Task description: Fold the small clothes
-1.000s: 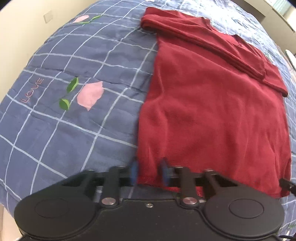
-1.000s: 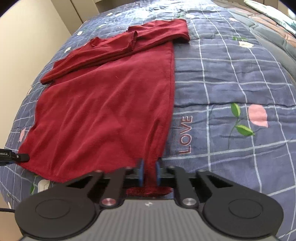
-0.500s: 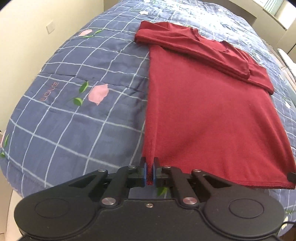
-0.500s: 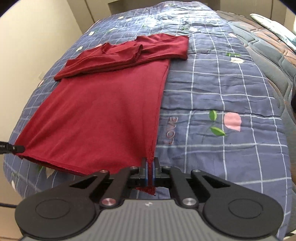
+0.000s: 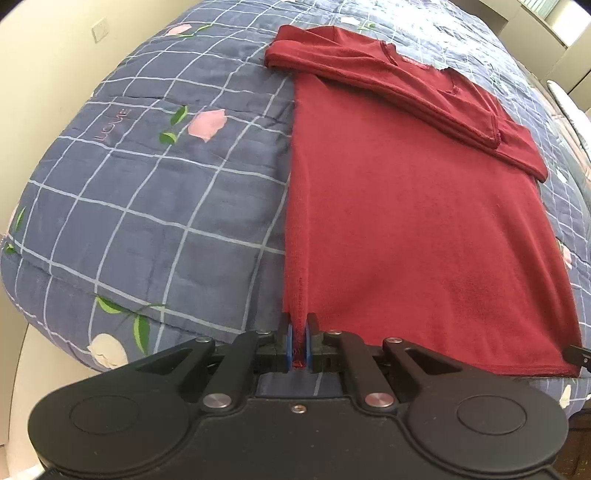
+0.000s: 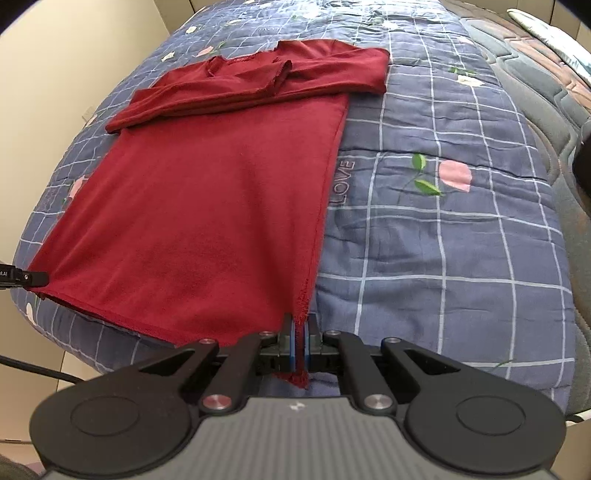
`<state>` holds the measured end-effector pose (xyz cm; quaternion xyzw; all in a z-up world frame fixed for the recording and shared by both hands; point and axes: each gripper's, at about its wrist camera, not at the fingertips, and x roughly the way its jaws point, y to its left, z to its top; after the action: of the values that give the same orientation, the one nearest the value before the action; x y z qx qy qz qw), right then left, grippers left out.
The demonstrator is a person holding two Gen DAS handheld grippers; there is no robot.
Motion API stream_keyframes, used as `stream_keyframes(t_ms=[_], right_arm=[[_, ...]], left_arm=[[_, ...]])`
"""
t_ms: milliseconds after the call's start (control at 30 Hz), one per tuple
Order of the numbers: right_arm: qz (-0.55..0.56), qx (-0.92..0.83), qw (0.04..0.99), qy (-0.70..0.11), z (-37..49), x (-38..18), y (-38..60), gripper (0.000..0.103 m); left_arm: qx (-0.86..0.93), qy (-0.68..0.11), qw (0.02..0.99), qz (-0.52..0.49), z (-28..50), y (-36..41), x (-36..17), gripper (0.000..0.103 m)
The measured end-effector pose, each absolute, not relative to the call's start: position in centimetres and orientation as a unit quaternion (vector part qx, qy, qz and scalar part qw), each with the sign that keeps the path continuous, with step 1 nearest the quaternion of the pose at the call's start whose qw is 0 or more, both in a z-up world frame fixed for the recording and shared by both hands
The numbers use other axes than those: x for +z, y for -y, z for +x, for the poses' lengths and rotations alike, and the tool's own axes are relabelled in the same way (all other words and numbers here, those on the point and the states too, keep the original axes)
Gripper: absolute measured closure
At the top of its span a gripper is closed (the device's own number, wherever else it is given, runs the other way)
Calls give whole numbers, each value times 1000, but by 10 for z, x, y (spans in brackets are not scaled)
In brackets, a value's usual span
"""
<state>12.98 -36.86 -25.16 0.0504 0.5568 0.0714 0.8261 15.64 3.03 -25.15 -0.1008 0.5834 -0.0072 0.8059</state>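
A dark red long-sleeved shirt [image 5: 417, 221] [image 6: 207, 214] lies spread on the bed, both sleeves folded across its far end. My left gripper [image 5: 299, 341] is shut on the shirt's near left hem corner, the cloth pinched between its blue pads. My right gripper [image 6: 298, 343] is shut on the near right hem corner, a bit of hem hanging out below the pads. The hem is lifted off the bed and pulled taut between the two grippers. Each gripper's tip shows at the edge of the other's view.
The bed wears a blue checked quilt [image 5: 155, 206] [image 6: 443, 258] with flowers and the word LOVE. A cream wall [image 5: 44, 66] stands left of the bed, with a socket [image 5: 100, 30] on it. A quilted grey cover [image 6: 535, 85] lies along the bed's right side.
The left gripper closed on its hem corner. Both grippers then lifted and drew back toward the bed's near edge, pulling the lower part of the shirt straight and taut.
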Motion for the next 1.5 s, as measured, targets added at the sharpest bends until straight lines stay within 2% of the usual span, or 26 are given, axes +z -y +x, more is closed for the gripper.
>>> stream_keyframes(t_ms=[67, 133, 167, 233, 267, 300, 333, 400, 500, 600, 633, 833, 967, 1133, 1267, 1300, 1367, 1500], right_arm=[[57, 71, 826, -557, 129, -256, 370, 96], [59, 70, 825, -558, 128, -258, 370, 92], [55, 68, 826, -557, 127, -258, 369, 87], [48, 70, 829, -552, 124, -255, 367, 72], [44, 72, 832, -548, 122, -253, 366, 58], [38, 73, 835, -544, 121, -251, 365, 45], [29, 75, 839, -539, 119, -250, 363, 41], [6, 85, 844, -530, 116, -247, 358, 25], [-24, 107, 847, -520, 112, -246, 348, 10], [-69, 129, 845, -515, 110, -248, 334, 7], [-88, 135, 844, -511, 109, -250, 329, 7], [-221, 183, 830, -479, 96, -272, 295, 8], [-253, 200, 809, -491, 90, -291, 285, 32], [-293, 195, 816, -458, 81, -294, 279, 33], [-300, 197, 817, -451, 79, -292, 280, 53], [-296, 200, 817, -453, 80, -290, 282, 67], [-281, 203, 818, -459, 80, -284, 285, 89], [-182, 201, 831, -485, 100, -263, 304, 96]], left_arm=[[-9, -583, 807, -96, 157, -28, -255, 96], [-10, -581, 809, -91, 157, -27, -255, 89], [-10, -578, 811, -88, 156, -27, -254, 87], [-6, -574, 815, -80, 155, -27, -252, 73], [-6, -573, 816, -76, 154, -27, -251, 68], [-8, -571, 817, -74, 154, -28, -249, 55], [-6, -569, 819, -72, 152, -28, -247, 40], [2, -556, 829, -61, 148, -27, -241, 25], [4, -543, 839, -28, 142, -22, -235, 11], [3, -528, 849, 9, 136, -15, -232, 3], [1, -525, 851, 21, 134, -12, -231, 1], [-12, -520, 851, 74, 125, 7, -232, 1], [-27, -524, 848, 73, 120, 15, -232, 1], [-57, -523, 847, 82, 112, 30, -229, 1], [-74, -524, 843, 96, 111, 42, -228, 1], [-80, -523, 843, 100, 111, 46, -227, 1], [-93, -522, 841, 108, 112, 53, -228, 1], [-136, -523, 832, 129, 114, 68, -235, 1]])
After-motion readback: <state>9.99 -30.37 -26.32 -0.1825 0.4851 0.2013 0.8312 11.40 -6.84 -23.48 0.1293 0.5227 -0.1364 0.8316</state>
